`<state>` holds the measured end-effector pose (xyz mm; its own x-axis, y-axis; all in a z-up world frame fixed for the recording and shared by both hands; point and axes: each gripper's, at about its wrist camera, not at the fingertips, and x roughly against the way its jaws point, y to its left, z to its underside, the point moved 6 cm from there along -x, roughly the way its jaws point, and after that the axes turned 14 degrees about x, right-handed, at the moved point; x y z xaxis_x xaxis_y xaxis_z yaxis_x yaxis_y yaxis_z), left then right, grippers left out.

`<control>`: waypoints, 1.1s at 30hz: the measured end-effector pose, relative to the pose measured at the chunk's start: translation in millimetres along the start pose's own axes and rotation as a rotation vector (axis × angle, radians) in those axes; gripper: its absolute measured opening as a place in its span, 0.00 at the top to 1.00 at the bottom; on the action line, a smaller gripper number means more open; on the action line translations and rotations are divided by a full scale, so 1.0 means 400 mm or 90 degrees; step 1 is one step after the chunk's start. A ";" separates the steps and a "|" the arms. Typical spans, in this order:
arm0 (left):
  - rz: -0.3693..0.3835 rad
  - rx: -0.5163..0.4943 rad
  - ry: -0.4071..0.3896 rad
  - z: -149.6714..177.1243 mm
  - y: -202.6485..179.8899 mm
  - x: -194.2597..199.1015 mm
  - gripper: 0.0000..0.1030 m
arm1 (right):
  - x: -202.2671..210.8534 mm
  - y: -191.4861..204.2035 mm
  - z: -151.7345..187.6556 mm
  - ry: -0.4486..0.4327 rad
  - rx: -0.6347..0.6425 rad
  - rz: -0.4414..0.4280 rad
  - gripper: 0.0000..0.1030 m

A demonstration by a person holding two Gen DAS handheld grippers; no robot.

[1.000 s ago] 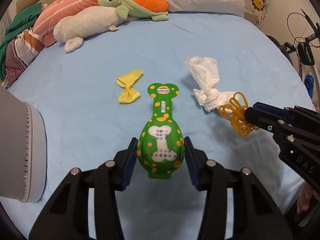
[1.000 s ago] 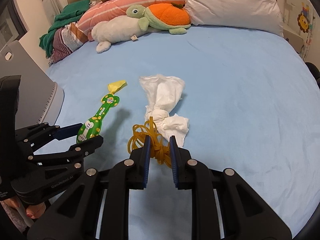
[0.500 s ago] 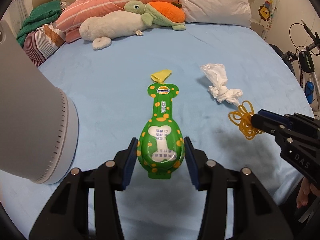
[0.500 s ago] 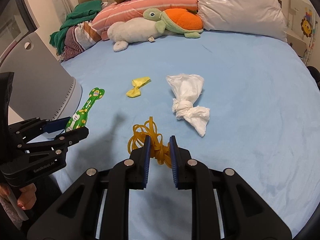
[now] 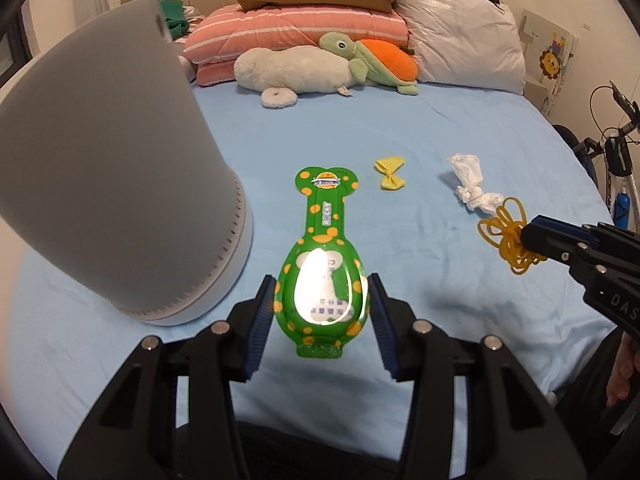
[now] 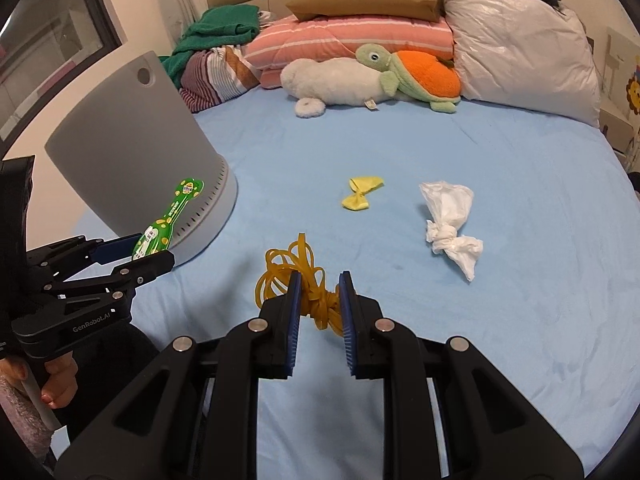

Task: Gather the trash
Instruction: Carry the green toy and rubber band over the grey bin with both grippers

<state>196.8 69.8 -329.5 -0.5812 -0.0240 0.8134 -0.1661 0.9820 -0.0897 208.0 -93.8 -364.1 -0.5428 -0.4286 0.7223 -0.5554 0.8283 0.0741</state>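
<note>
My left gripper (image 5: 322,304) is shut on a green bone-shaped wrapper with orange dots (image 5: 322,264) and holds it above the blue bed, beside a grey bin (image 5: 108,184). The wrapper also shows in the right wrist view (image 6: 168,220), in front of the bin (image 6: 136,156). My right gripper (image 6: 320,300) is shut on a tangle of yellow rubber bands (image 6: 296,276), held above the bed; the bands also show in the left wrist view (image 5: 506,236). A yellow twisted wrapper (image 6: 360,194) and a knotted white tissue (image 6: 450,220) lie on the sheet.
A white plush and a green-orange turtle plush (image 6: 376,76) lie at the head of the bed with striped pillows (image 6: 348,40) and a white pillow (image 6: 520,52). Folded clothes (image 6: 212,44) sit at the back left. A bicycle (image 5: 616,152) stands beyond the right bed edge.
Both grippers have pulled back and swung left with their loads. The grey bin now fills more of the left of both views and sits close to the green wrapper.
</note>
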 end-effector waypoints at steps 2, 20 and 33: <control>-0.003 0.011 -0.011 0.001 0.033 0.030 0.55 | 0.016 0.039 -0.022 -0.010 0.014 -0.011 0.83; -0.067 0.058 -0.124 -0.039 0.281 0.292 0.55 | 0.103 0.331 -0.209 -0.071 0.134 -0.103 0.83; -0.120 0.074 -0.183 -0.155 0.406 0.414 0.55 | 0.146 0.471 -0.442 -0.129 0.229 -0.124 0.83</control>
<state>123.1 236.8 -173.8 -0.7290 -0.2700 0.6290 -0.3708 0.9282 -0.0314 183.0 100.9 -186.3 -0.4993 -0.6553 0.5669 -0.8233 0.5627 -0.0747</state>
